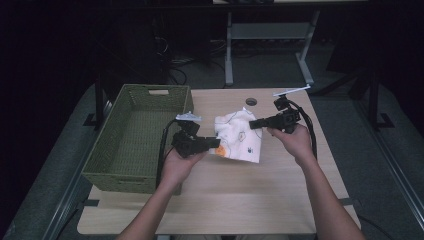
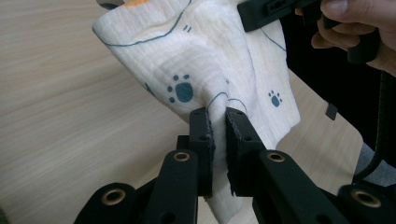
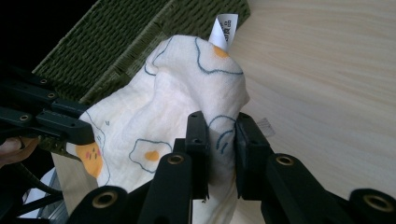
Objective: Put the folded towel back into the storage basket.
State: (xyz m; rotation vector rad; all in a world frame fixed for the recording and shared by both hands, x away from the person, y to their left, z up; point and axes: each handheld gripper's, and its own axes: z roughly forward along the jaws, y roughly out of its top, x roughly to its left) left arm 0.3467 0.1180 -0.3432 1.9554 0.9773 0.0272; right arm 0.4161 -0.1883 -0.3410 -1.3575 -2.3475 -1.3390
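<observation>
White printed cloth (image 1: 239, 136) with fried-egg and paw-print drawings, lifted over the middle of the wooden table (image 1: 250, 200), stretched between both grippers; white tag (image 3: 223, 28) standing up at its top edge. Pinched at the lower left corner by the left gripper (image 1: 216, 143), jaws narrow with a fold of fabric between them; pinched at the upper right by the right gripper (image 1: 254, 123), jaws likewise clamped on bunched fabric. Just beside, at the table's left edge, a green woven basket (image 1: 107, 165), open-topped. Beyond the table, dark floor and grey table legs (image 1: 229, 50).
</observation>
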